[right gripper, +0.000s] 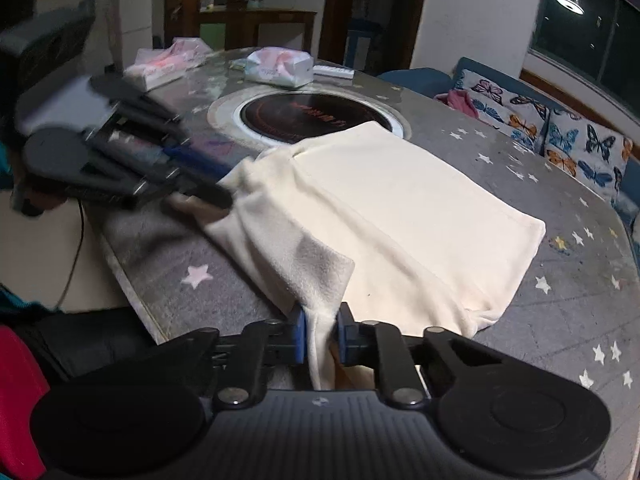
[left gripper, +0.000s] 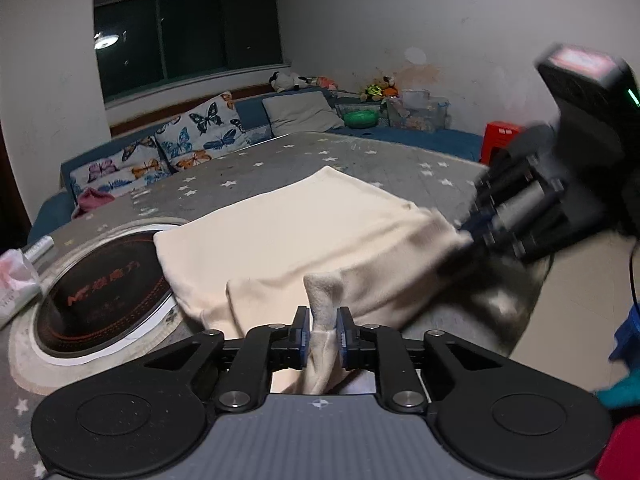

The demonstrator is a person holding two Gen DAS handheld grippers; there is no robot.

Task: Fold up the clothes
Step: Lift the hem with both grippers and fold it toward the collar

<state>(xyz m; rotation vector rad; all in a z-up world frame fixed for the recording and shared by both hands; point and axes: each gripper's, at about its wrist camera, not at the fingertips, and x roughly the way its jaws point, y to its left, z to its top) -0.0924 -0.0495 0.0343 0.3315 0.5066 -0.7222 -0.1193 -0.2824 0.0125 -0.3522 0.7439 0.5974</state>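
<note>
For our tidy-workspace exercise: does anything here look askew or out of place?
Yes. The cream garment overlaps the rim of the round black cooktop set into the table, an odd spot for folding. Its near edge is bunched where the left gripper and right gripper pinch it.

A cream fleece garment (right gripper: 400,208) lies folded flat on the star-patterned table, its near corners lifted.

A folded garment (right gripper: 400,216) lies on the counter (right gripper: 560,300), its near edge at the counter's rim. Behind it an inset hob (right gripper: 316,118) sits in the counter, with tissue packs (right gripper: 280,66) beyond. A cushioned bench (left gripper: 192,136) runs behind the counter.
</note>
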